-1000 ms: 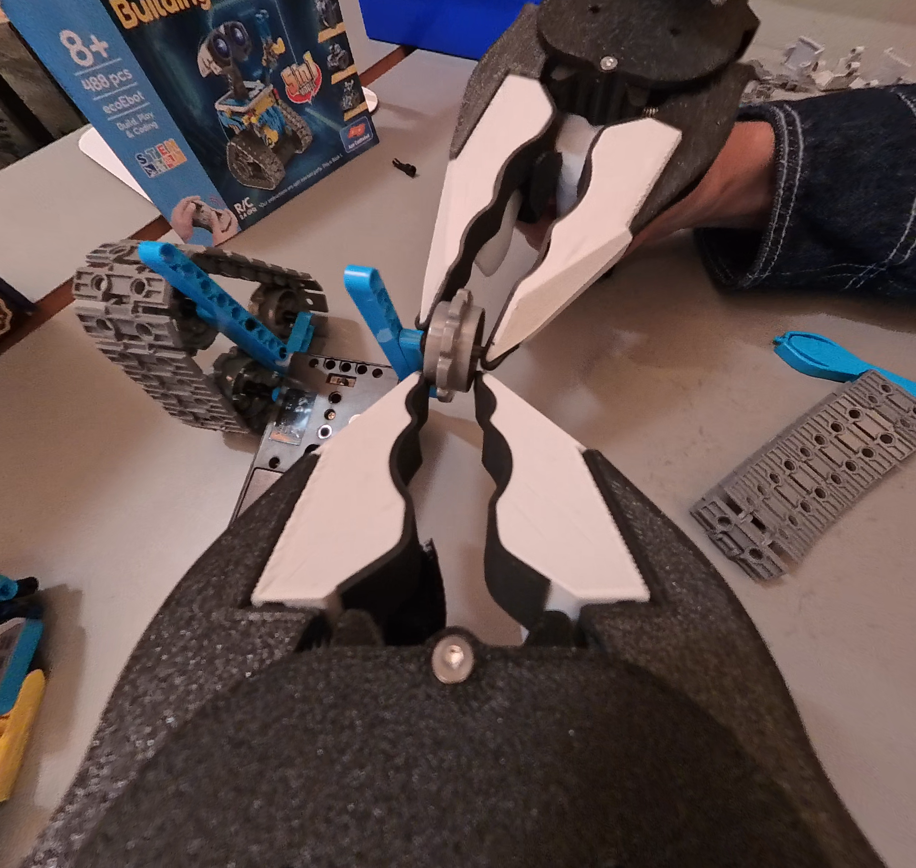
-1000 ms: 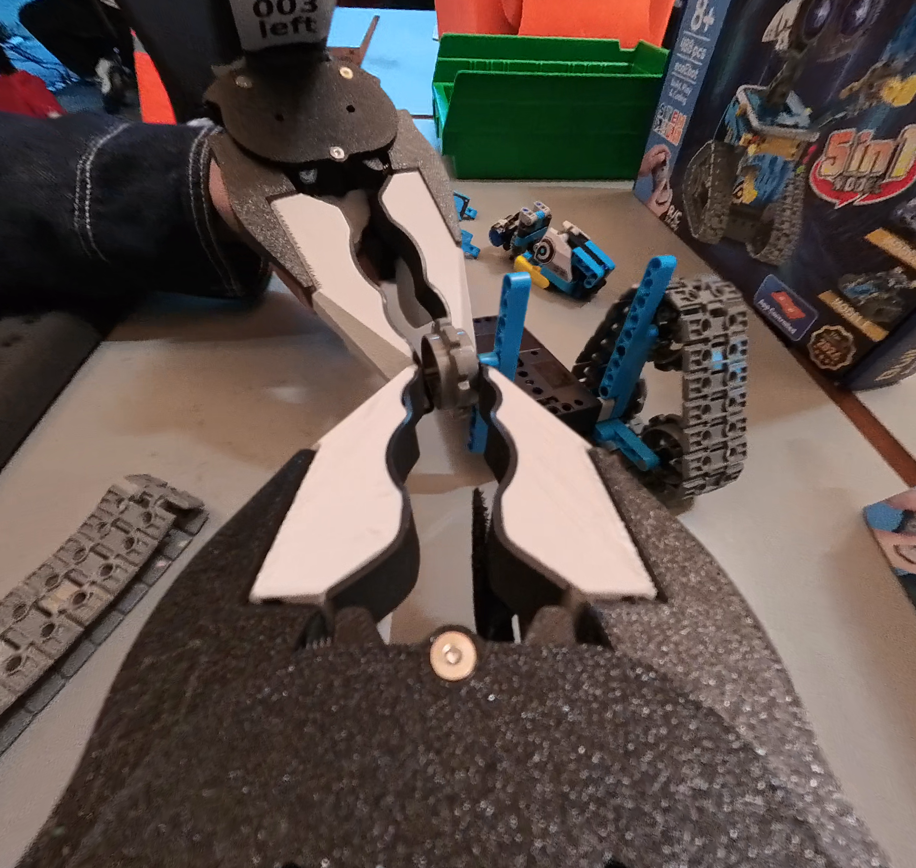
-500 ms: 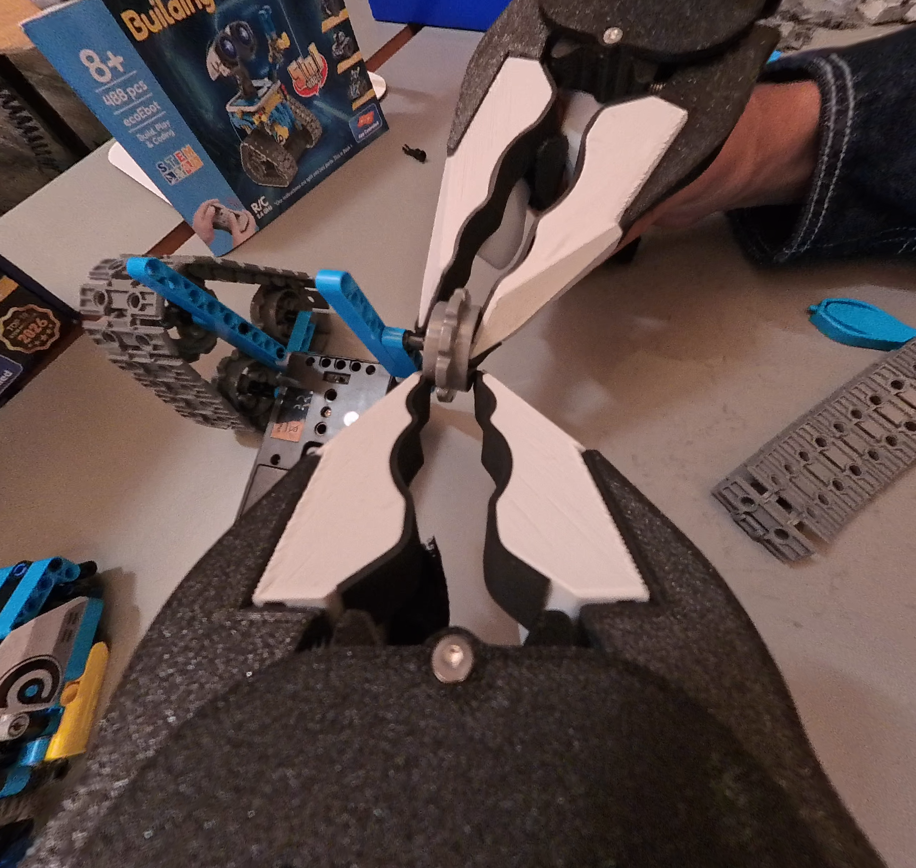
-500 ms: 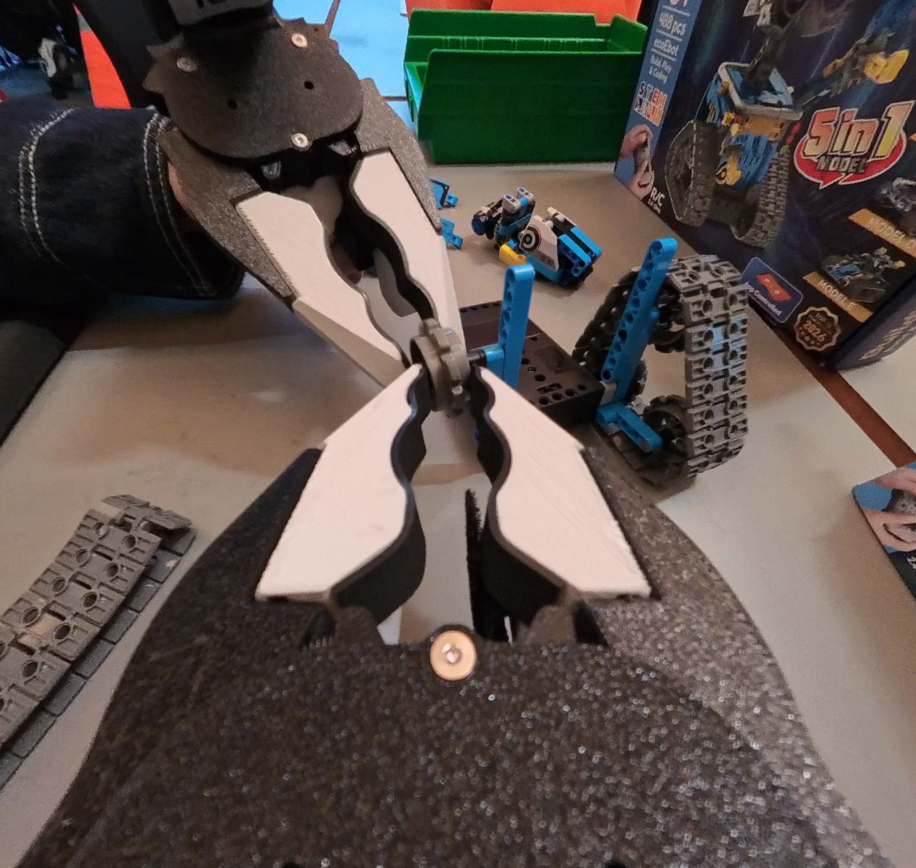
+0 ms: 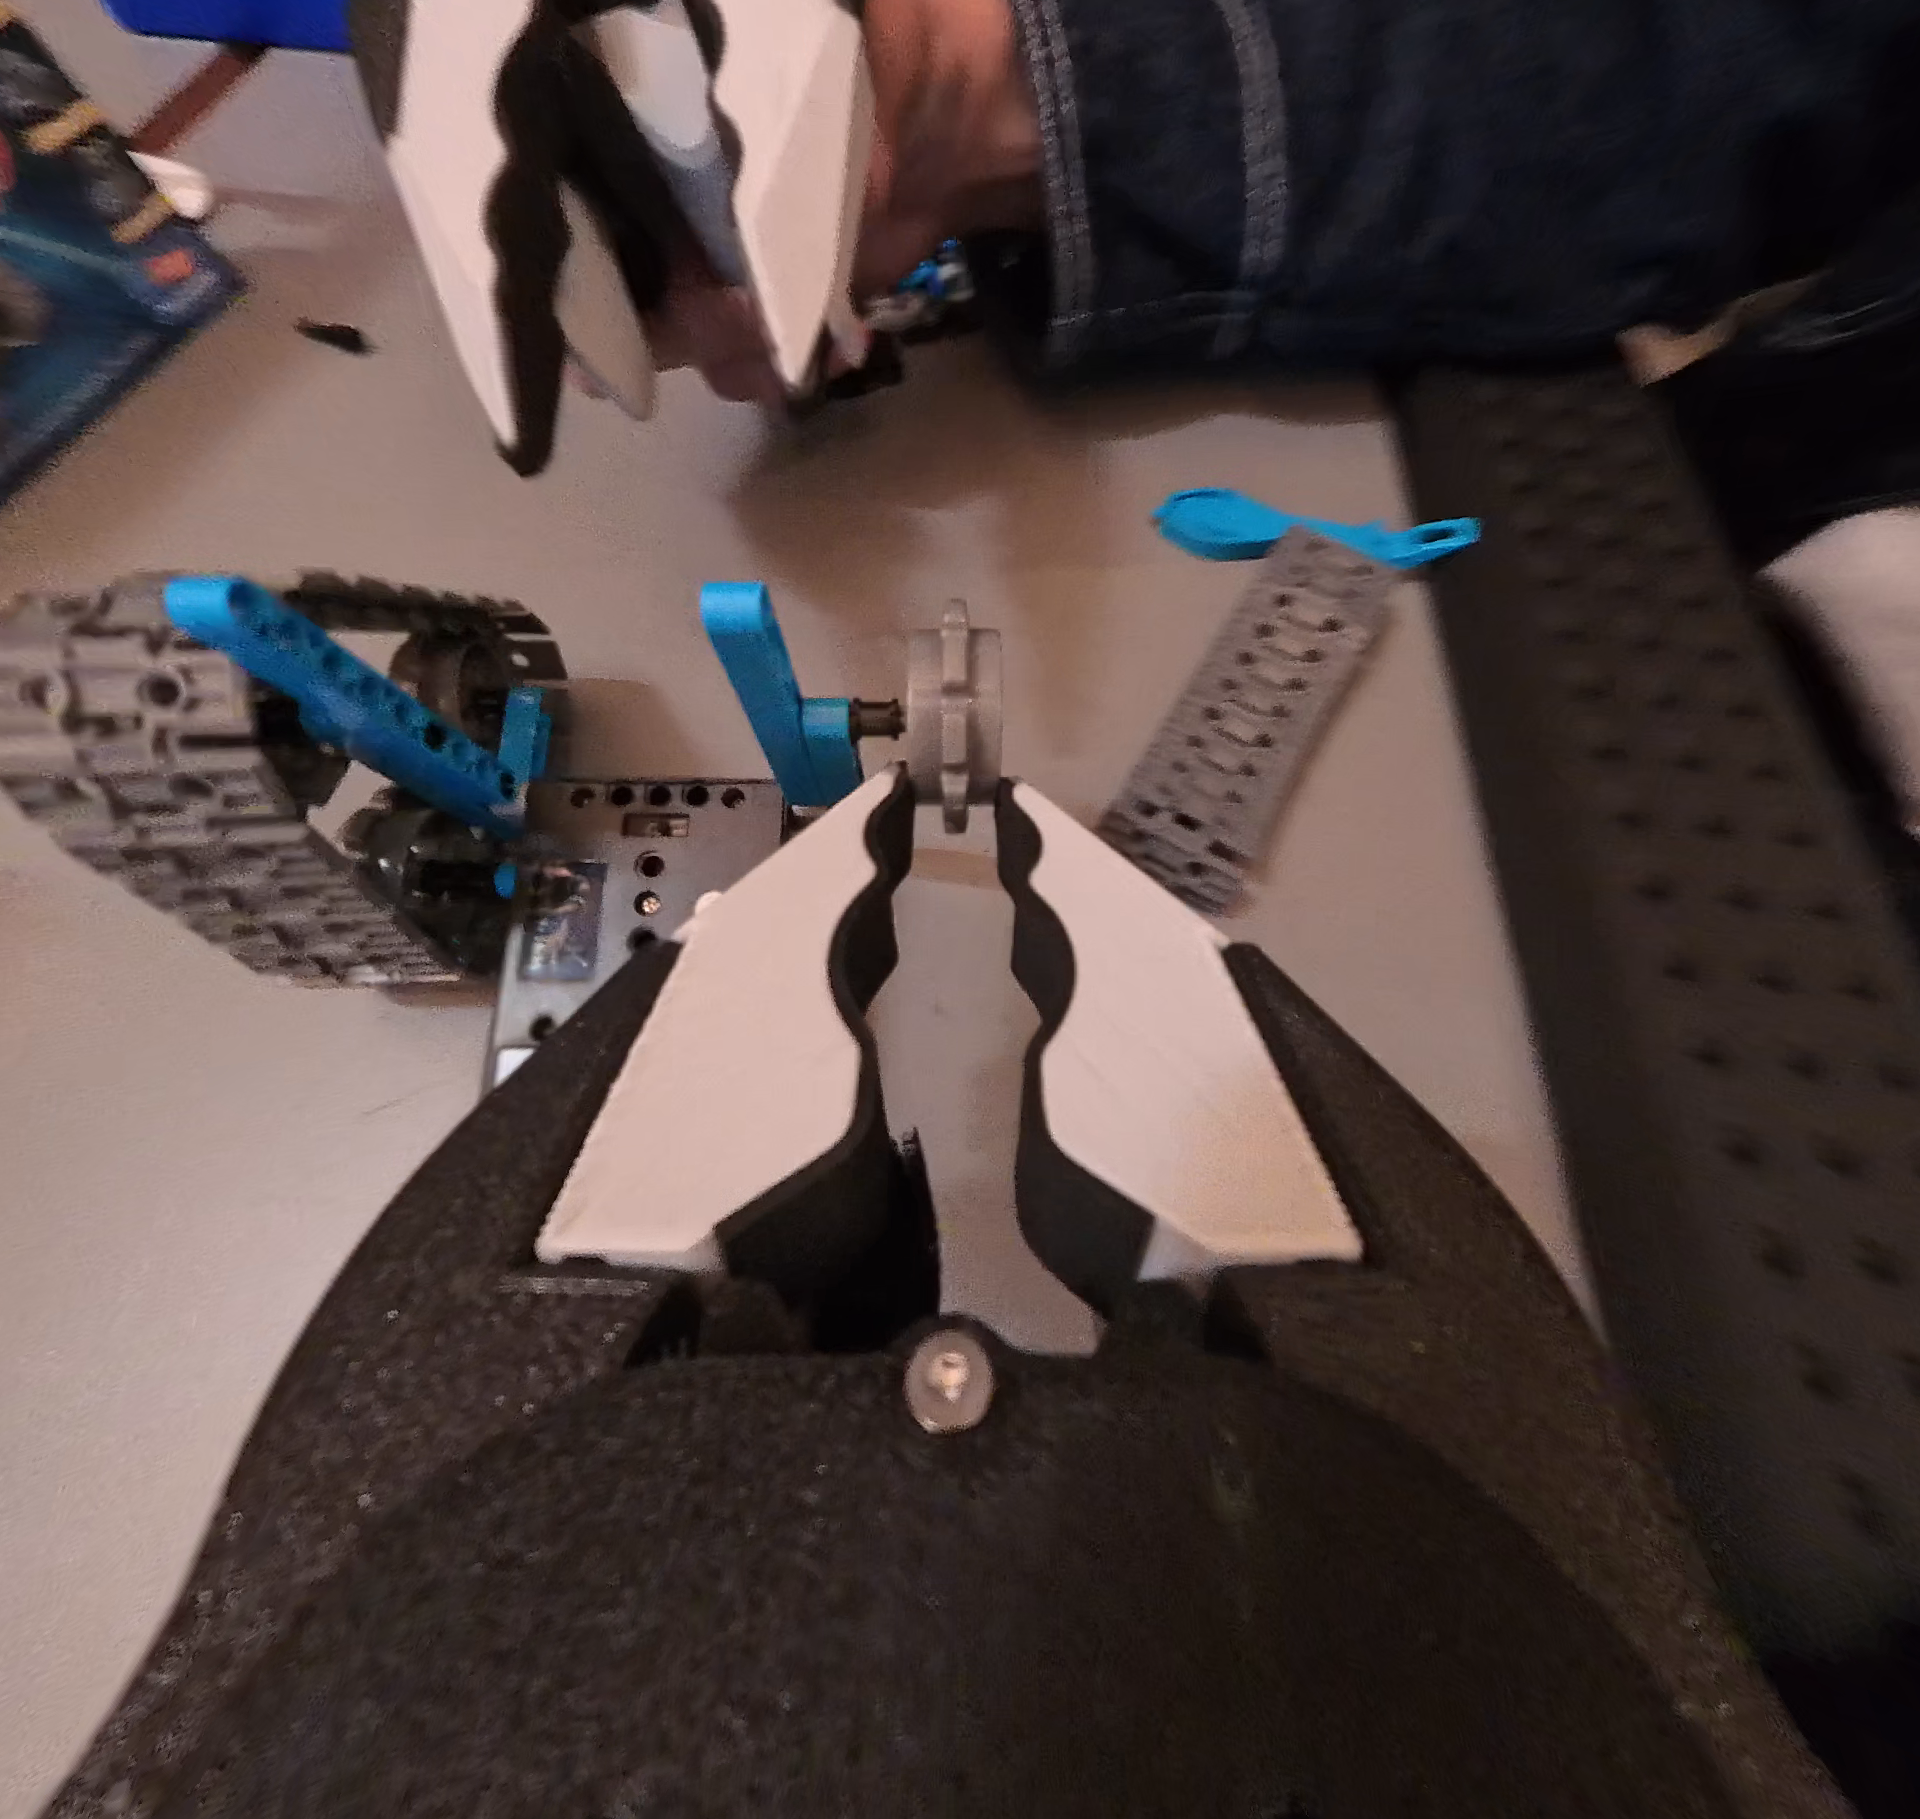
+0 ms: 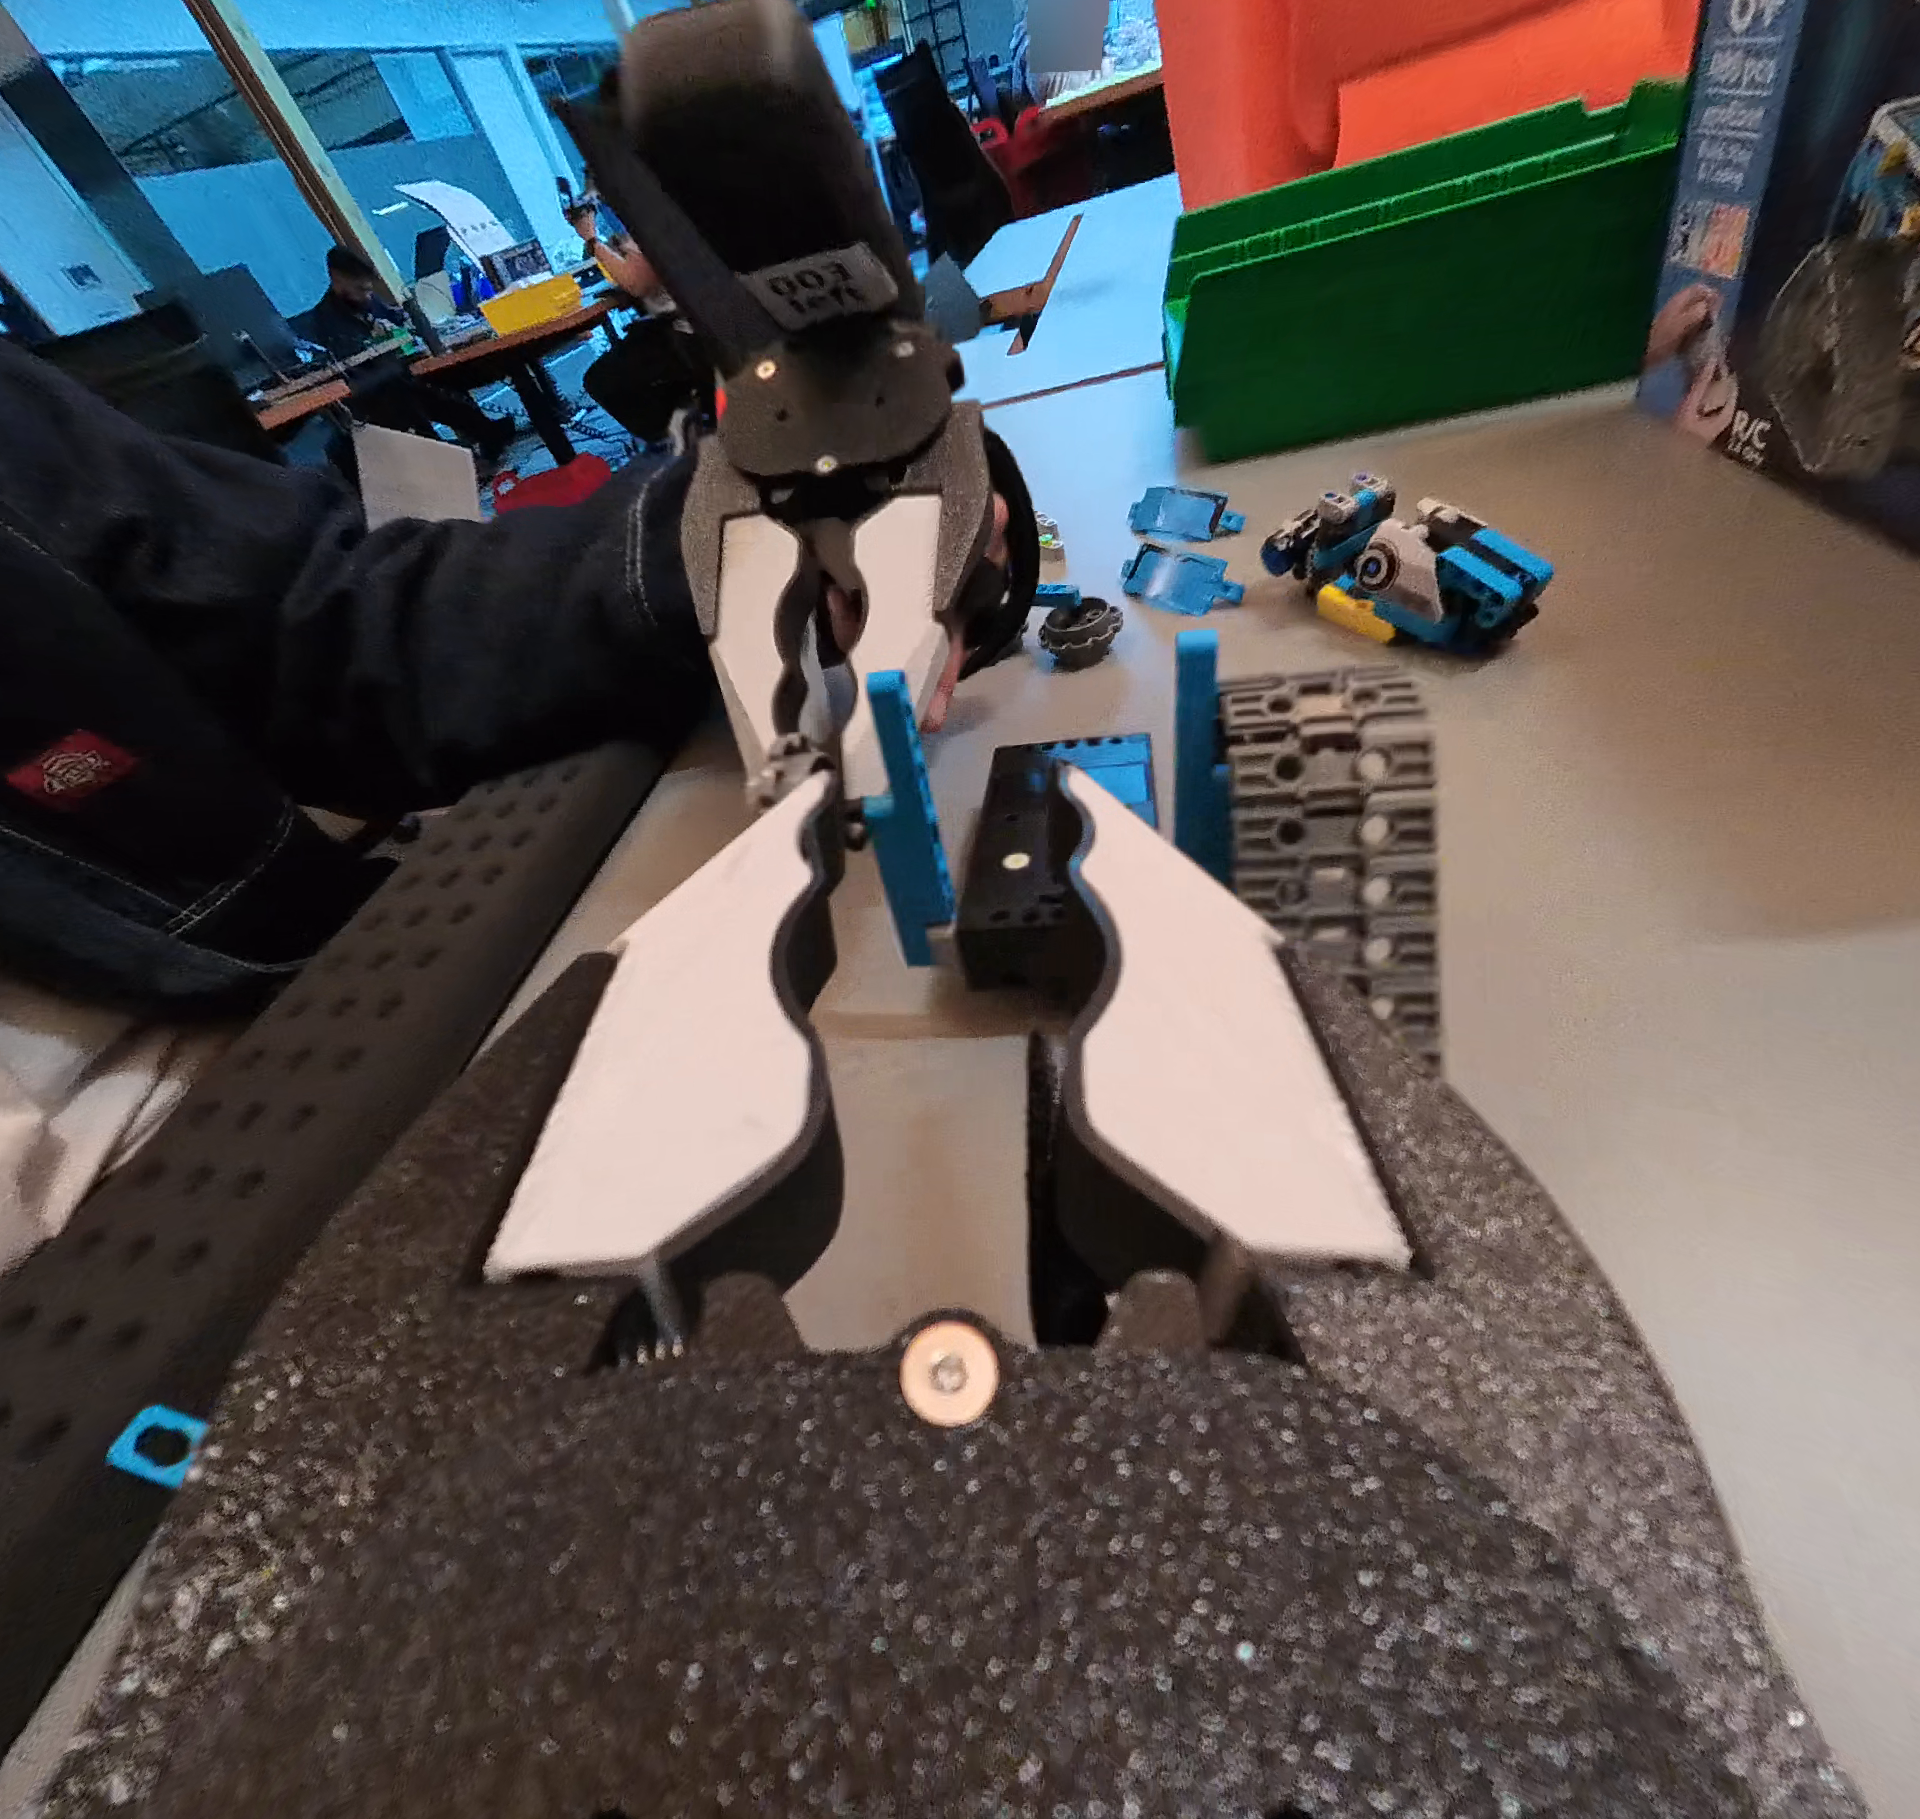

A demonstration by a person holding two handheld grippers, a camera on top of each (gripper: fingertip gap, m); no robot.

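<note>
Left tool [image 5: 951, 798]: tips closed lightly on the lower rim of the grey gear [image 5: 953, 720], which sits on a short black axle at the blue beam [image 5: 774, 694], just ahead of the tips. Right tool [image 6: 951, 803]: jaws apart, empty, straddling the blue beam and black block [image 6: 1023, 865]; tracked wheel [image 6: 1330, 834] just to its right. We judge the gear light, stiff, hard plastic w/ toothed rim; best grip across its flat faces. Loose track strip [image 5: 1247, 730] lies on the tabletop, right of the left tool.
</note>
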